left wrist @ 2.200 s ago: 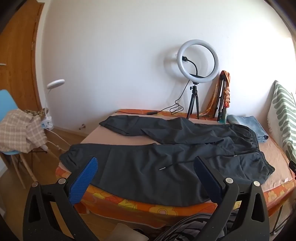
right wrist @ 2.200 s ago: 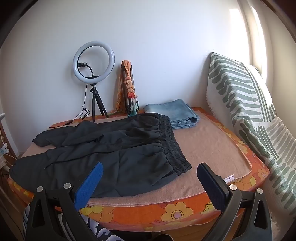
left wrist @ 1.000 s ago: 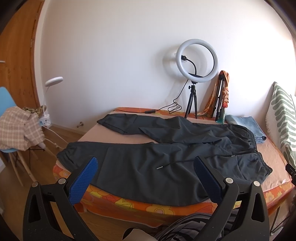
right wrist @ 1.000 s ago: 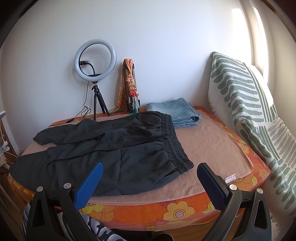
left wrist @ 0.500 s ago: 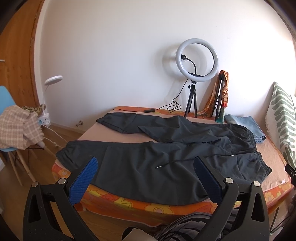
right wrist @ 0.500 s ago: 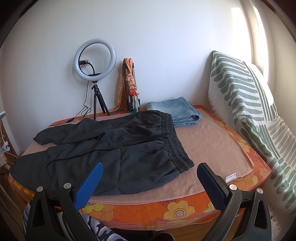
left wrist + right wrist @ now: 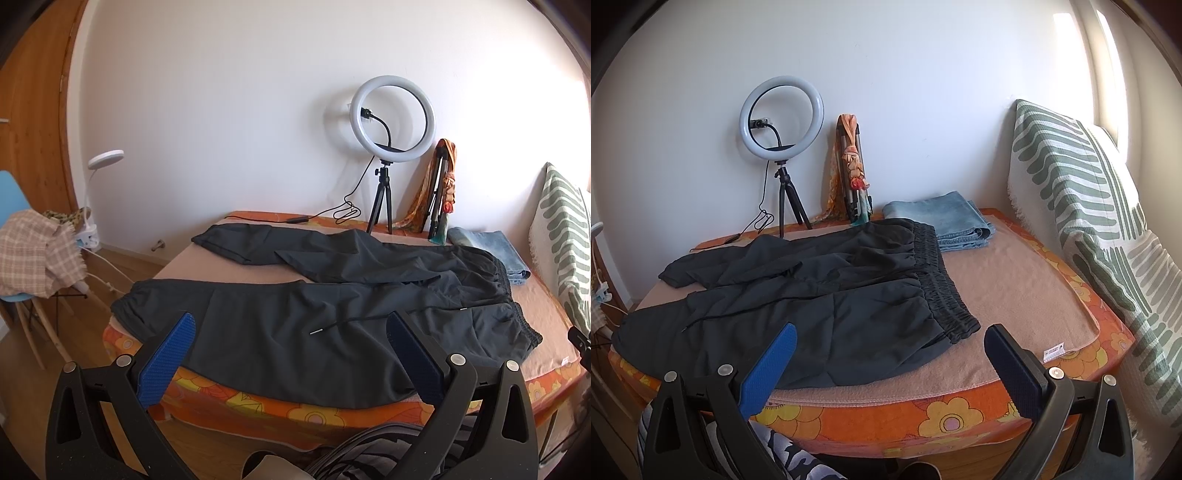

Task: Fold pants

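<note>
Dark grey pants point(image 7: 332, 314) point(image 7: 820, 295) lie spread flat on the bed point(image 7: 332, 408) point(image 7: 1015, 280), legs pointing left and the elastic waistband point(image 7: 942, 291) to the right. A drawstring point(image 7: 343, 323) trails across the front leg. My left gripper point(image 7: 291, 343) hovers open in front of the bed's near edge, short of the front leg, holding nothing. My right gripper point(image 7: 890, 354) is open too, off the bed's edge near the waistband corner, with nothing between its blue pads.
Folded blue jeans point(image 7: 942, 218) point(image 7: 491, 254) lie at the bed's far right corner. A ring light on a tripod point(image 7: 388, 147) point(image 7: 781, 147) and a folded stand with a scarf point(image 7: 851, 173) rest against the wall. A striped cushion point(image 7: 1089, 221) flanks the right. A blue chair with a checked cloth point(image 7: 33, 254) is on the left.
Both grippers stay open and have only drifted slightly; the pants lie as before.
</note>
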Demonstrator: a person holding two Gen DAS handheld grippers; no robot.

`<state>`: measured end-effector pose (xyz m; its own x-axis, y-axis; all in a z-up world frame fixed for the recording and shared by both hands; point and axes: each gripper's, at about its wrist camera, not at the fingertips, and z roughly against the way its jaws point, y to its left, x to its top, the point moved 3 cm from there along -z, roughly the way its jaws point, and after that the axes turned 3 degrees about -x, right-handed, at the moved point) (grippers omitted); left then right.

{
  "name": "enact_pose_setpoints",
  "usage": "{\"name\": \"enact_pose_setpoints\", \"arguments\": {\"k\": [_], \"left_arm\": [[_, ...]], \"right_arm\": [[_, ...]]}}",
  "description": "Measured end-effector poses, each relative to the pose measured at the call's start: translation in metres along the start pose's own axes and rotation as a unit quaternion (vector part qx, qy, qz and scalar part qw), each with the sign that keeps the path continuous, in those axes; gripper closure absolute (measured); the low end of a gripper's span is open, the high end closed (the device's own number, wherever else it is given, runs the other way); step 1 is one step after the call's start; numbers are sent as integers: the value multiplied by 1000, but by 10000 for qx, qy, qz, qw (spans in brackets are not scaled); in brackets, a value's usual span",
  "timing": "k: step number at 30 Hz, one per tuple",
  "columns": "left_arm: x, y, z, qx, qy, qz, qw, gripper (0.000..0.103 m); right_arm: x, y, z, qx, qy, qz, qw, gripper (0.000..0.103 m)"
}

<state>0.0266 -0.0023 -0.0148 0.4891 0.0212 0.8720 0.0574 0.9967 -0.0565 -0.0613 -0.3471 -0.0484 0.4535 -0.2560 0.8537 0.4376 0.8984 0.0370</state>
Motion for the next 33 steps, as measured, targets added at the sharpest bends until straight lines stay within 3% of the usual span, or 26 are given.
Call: {"name": "enact_pose_setpoints", "arguments": {"k": [22,33], "left_arm": [[1,1,-4,33,51,-16,10000,0],[13,31,-18,291,113,-25,9995,0]], "right_arm": [[8,5,1,56,0,10,10000,0],[36,13,-2,251,-48,132,9996,0]]}}
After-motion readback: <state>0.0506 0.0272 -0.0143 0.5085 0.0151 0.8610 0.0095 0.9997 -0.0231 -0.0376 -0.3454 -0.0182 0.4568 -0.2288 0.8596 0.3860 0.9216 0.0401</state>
